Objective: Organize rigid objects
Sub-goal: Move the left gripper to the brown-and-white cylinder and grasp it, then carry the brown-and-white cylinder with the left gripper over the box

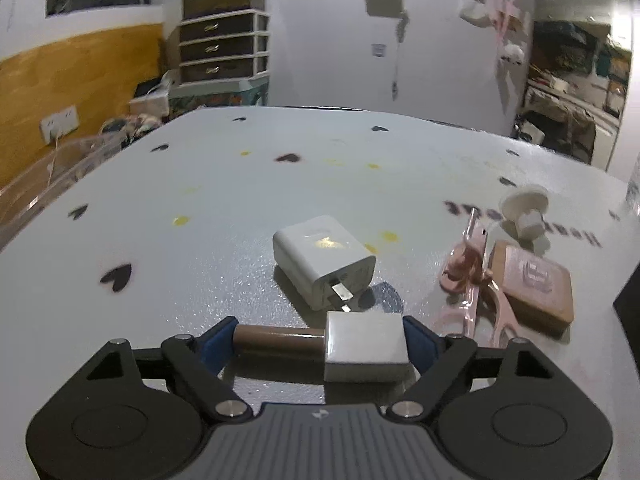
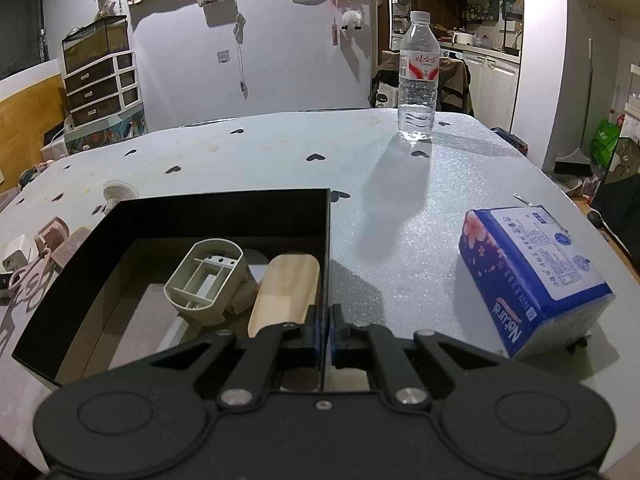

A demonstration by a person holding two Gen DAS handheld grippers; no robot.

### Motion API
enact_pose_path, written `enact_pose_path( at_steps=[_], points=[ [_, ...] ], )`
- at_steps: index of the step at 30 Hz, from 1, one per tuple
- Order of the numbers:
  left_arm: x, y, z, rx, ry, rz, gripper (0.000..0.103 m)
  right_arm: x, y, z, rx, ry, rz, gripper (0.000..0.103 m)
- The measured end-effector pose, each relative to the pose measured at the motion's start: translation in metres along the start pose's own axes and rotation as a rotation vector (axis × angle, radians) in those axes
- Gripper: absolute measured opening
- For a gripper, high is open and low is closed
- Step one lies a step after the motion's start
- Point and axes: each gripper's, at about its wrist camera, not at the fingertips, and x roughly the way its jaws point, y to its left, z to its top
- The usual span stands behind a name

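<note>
Clamped end to end in the left gripper [image 1: 318, 340], a brown cylinder with a white block head [image 1: 364, 346] is held just before the white plug charger [image 1: 325, 261]. The black box's wall [image 2: 325, 264] is pinched by the right gripper [image 2: 325, 330]. Such a lengthwise grip could let the piece pivot and be dropped.

Blue and white plastic-wrapped tissue pack [image 2: 532, 276] lying on the desk: brand word "Natural" in white letters on its blue near side, running sideways. White back label on top carries small print, too small to read. Clear plastic water bottle [image 2: 417, 76] standing on the far side of the desk: red and white label with red Chinese characters, not legible. Dark lettering printed on the white heart-patterned desk cover [image 1: 280, 184], seen upside down in the left wrist view at the right edge, blurred, unreadable.
</note>
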Motion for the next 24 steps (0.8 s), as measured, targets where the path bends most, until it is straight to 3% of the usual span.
enact_pose_path(
  at_steps=[9, 24],
  points=[
    [-0.008, 0.002, -0.003, -0.021, 0.025, 0.009, 0.086, 0.0, 0.0, 0.0, 0.001, -0.001, 0.001, 0.005],
    [-0.082, -0.035, -0.01, -0.112, -0.008, -0.262, 0.085, -0.001, -0.001, 0.0, 0.009, -0.003, 0.0, 0.005]
  ],
)
